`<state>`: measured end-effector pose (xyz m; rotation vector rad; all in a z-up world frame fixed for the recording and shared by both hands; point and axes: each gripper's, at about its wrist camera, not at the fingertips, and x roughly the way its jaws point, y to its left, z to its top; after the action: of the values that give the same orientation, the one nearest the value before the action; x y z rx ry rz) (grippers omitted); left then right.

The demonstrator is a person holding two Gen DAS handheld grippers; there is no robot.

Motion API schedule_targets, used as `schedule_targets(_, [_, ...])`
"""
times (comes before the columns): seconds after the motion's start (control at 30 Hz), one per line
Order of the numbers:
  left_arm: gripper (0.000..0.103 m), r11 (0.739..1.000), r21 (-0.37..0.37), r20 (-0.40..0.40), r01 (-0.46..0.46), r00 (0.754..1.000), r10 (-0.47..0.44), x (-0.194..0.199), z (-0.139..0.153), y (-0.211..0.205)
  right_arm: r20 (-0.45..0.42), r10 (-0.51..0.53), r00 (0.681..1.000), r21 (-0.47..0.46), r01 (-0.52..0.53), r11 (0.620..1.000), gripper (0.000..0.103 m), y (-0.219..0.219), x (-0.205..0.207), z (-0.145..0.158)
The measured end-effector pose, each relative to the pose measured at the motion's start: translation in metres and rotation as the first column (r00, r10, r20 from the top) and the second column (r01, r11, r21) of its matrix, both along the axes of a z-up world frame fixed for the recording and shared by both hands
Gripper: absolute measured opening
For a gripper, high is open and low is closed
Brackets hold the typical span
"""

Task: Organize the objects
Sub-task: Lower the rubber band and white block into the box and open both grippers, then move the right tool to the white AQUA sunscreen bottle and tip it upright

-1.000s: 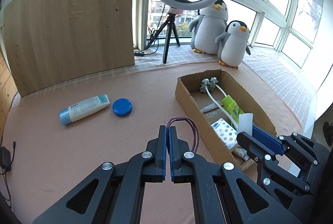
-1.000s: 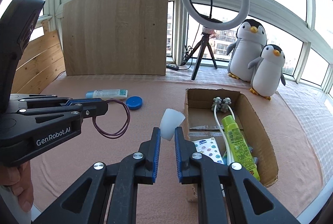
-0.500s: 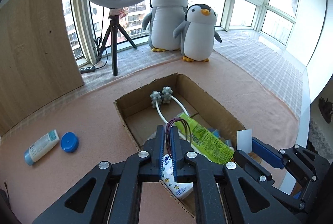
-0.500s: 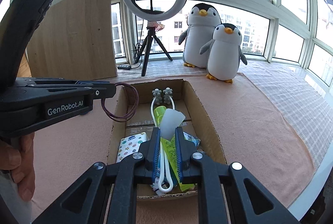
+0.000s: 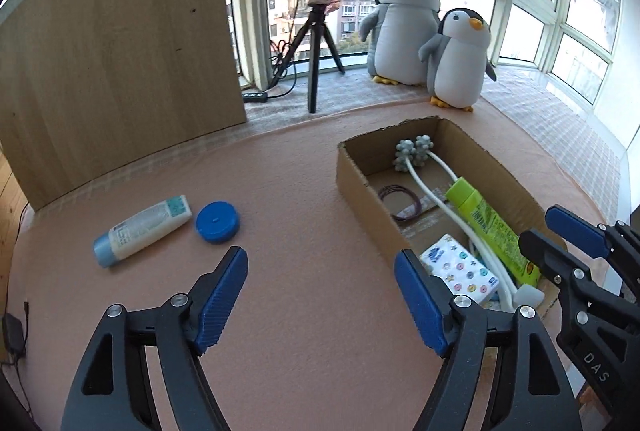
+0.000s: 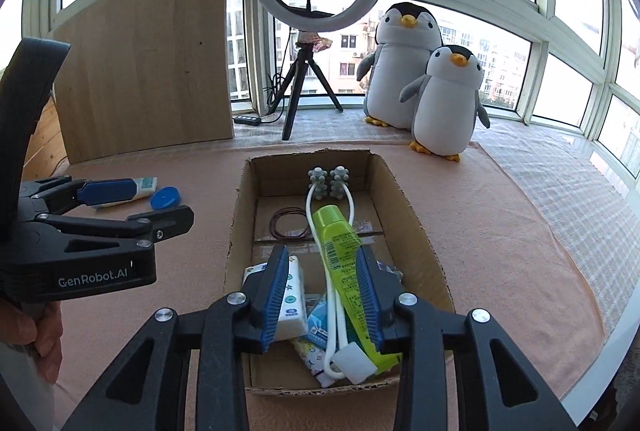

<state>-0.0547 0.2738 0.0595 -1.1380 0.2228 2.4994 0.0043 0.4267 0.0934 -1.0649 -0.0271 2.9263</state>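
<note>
The cardboard box (image 6: 394, 187) sits under the right tool (image 6: 322, 291), whose jaws gape empty over a green tube (image 6: 346, 263). The left tool (image 5: 320, 295) is spread wide, empty; the box lies to its right. A maroon band (image 6: 289, 223), perhaps elastic, lies inside.

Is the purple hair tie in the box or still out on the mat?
In the box: the hair tie lies flat on the cardboard box floor, free of both grippers.
</note>
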Motion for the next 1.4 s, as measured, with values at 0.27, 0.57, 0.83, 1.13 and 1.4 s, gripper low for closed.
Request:
schedule_targets(0.27, [0.084, 0.981, 0.011, 0.01, -0.192, 0.981, 0.192, 0.006, -0.006, -0.105, 0.011, 0.166, 0.986, 0.004, -0.166, 0.986, 0.035, -0.078, -0.019, 0.003])
schedule_targets(0.57, [0.09, 0.949, 0.014, 0.019, -0.315, 0.949, 0.315, 0.027, -0.009, -0.195, 0.015, 0.276, 0.961, 0.029, -0.277, 0.961, 0.048, -0.146, -0.019, 0.005])
schedule_targets(0.83, [0.094, 0.891, 0.024, 0.032, -0.454, 0.891, 0.454, 0.057, -0.008, -0.275, 0.14, 0.376, 0.916, -0.031, -0.376, 0.926, 0.059, -0.191, -0.086, -0.036])
schedule_targets(1.13, [0.094, 0.804, 0.035, 0.067, -0.593, 0.804, 0.59, 0.09, -0.017, -0.353, 0.238, 0.343, 0.908, -0.062, -0.339, 0.939, 0.063, -0.228, -0.256, -0.06])
schedule_targets(1.4, [0.094, 0.754, 0.035, 0.076, -0.656, 0.754, 0.653, 0.102, -0.018, -0.392, 0.361, 0.389, 0.847, -0.073, -0.391, 0.918, 0.063, -0.257, -0.26, -0.094])
